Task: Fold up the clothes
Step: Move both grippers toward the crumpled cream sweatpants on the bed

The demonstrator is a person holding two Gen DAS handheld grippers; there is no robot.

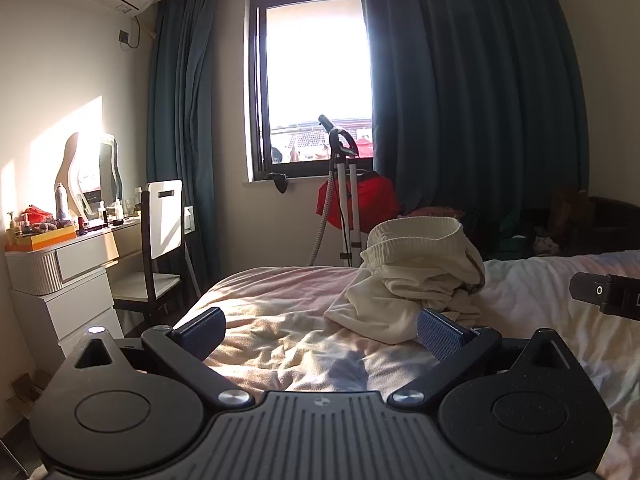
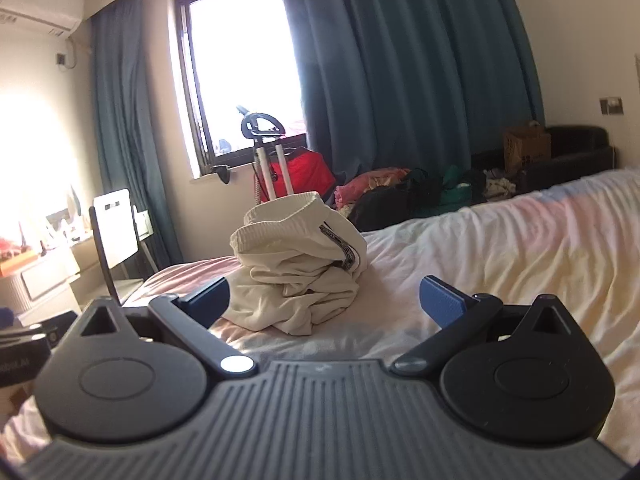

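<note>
A cream garment lies bunched in a heap on the bed, its ribbed elastic waistband standing up on top. In the right wrist view the same cream garment shows a dark patterned stripe down one side. My left gripper is open just short of the heap, which sits ahead and to its right near the right pad. My right gripper is open too, with the heap ahead and slightly left, close to its left pad. Neither holds anything. The right gripper's body shows at the left wrist view's right edge.
The bed has a rumpled pale sheet. Left of it stand a chair and a cluttered dressing table. A garment steamer with red cloth stands by the window. Piled clothes and a dark sofa lie beyond the bed.
</note>
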